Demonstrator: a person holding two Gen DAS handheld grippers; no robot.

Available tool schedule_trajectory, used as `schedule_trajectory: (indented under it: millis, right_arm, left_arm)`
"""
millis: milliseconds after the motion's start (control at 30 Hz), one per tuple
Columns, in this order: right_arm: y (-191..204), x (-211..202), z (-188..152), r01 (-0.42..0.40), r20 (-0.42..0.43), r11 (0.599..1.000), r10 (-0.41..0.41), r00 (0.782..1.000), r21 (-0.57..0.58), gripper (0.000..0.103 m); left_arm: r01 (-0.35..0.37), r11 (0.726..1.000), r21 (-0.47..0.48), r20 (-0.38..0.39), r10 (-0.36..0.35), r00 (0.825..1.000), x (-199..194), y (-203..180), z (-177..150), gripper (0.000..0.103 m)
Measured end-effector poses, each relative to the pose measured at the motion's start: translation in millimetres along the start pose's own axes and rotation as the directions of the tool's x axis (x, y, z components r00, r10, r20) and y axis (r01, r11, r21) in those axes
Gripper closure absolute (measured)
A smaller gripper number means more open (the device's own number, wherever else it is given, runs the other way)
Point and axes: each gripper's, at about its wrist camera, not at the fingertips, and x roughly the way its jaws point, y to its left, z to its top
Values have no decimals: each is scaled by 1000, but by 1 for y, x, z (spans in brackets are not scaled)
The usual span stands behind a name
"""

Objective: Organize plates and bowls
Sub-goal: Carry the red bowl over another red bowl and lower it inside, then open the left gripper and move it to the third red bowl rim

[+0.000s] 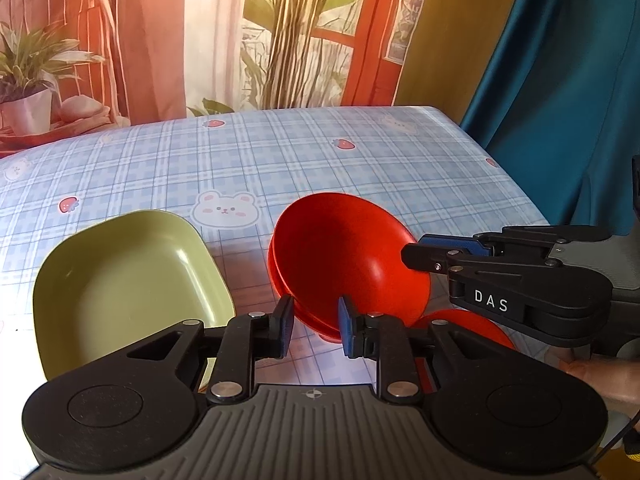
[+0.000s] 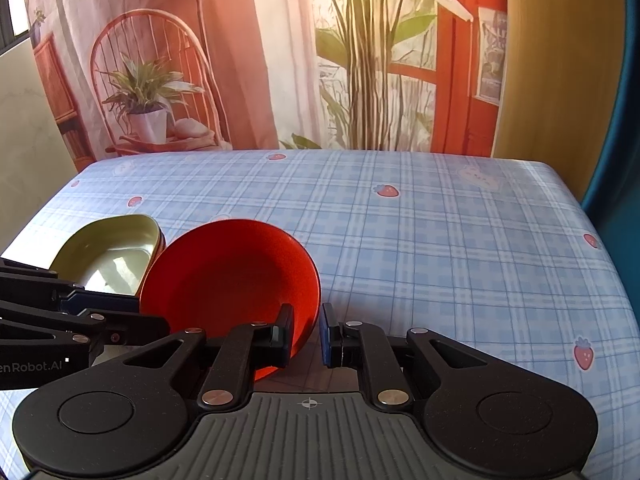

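A red bowl [image 1: 344, 256] is tilted up on edge above the blue checked table; it also shows in the right wrist view [image 2: 232, 280]. My right gripper [image 2: 306, 338] straddles its rim, one finger inside and one outside, with a small gap left. In the left wrist view the right gripper [image 1: 416, 254] reaches the bowl's right rim. My left gripper [image 1: 314, 326] is open, its fingers either side of the bowl's near edge. Another red dish [image 1: 464, 326] lies under the bowl. A green square plate [image 1: 128, 284] sits to the left, also in the right wrist view [image 2: 108, 256].
The table [image 2: 440, 240] has a blue plaid cloth with strawberries and bears. A printed backdrop hangs behind its far edge, and a teal curtain [image 1: 560, 80] hangs beyond the right edge. The green dishes look stacked in the right wrist view.
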Motion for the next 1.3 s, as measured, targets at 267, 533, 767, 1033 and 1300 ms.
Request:
schedule_trajectory:
  millis: [267,533,767,1033,1300]
  right_arm:
    - [0,-1,0,7,0,1000,-7,1000,-1,89]
    - [-1,-9,-4,30,7,1000,-30,1000,8,82]
    - [0,-21,-10,54,14,998,-54,998,10,74]
    - [-1,-35,-23,66,15,998,-66,998,16,74]
    - [-4,-49,-43,68,5,997,-68,998,21,74]
  left_arm:
    - [-11,1000,-16,16,11,1000,-4,3,-1,67]
    - [-40,999,-16,53,41,998,-18,-1,-3,65]
    - [-35,999,-15,67,36,997,-29,-6,-11,65]
    - [-9,1000,-23,62,10,998,-35,-14,-28,65]
    - [23,1000,-20,43,-22,999,-35,-23,-47,65]
